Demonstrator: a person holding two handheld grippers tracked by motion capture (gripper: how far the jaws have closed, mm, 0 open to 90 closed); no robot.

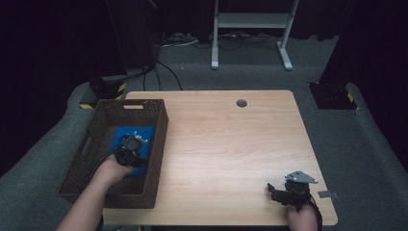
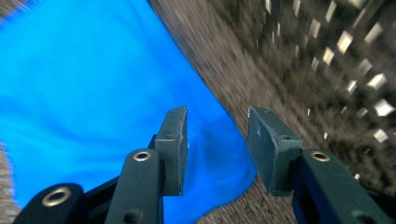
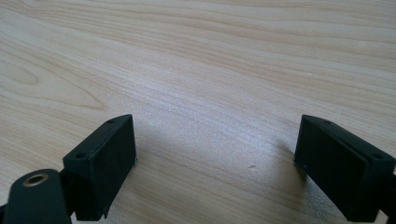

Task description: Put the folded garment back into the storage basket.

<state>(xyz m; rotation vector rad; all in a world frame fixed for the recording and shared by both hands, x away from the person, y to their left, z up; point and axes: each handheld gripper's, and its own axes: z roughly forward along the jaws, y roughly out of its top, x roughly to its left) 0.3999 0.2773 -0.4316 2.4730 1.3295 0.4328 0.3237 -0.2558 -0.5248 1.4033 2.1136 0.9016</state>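
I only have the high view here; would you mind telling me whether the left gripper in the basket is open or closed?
Observer: Open. In the left gripper view, the left gripper has a clear gap between its fingers, with nothing held.
Operator: Thank you. What lies under them?
Observer: The blue cloth, its edge meeting the basket floor just below the fingertips.
Operator: And the right gripper?
Observer: The right gripper is wide open over bare table.
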